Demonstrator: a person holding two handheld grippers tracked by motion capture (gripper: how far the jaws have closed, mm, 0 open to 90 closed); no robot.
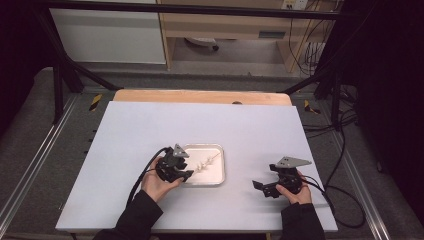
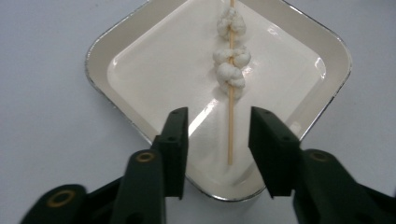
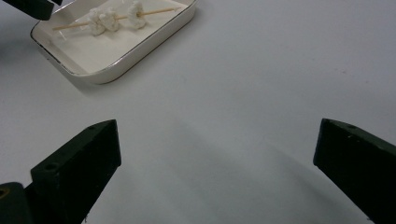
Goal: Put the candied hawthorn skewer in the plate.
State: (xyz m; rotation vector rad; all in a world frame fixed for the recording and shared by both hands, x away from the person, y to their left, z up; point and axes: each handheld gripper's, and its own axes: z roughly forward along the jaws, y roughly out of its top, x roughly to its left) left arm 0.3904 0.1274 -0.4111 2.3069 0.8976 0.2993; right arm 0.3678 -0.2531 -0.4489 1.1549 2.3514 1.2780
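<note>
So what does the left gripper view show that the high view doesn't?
Left gripper view alone: the skewer up close, three white lumps threaded on it, its bare end lying between the open jaws of the left claw with neither pad touching it, and the tray rim's metallic edge.

High view alone: the right claw off to the tray's right, the person's hands and dark sleeves, the whole white table, and the floor and furniture beyond.

Both: the tray, the skewer in it, and the left claw at the tray's near edge.
</note>
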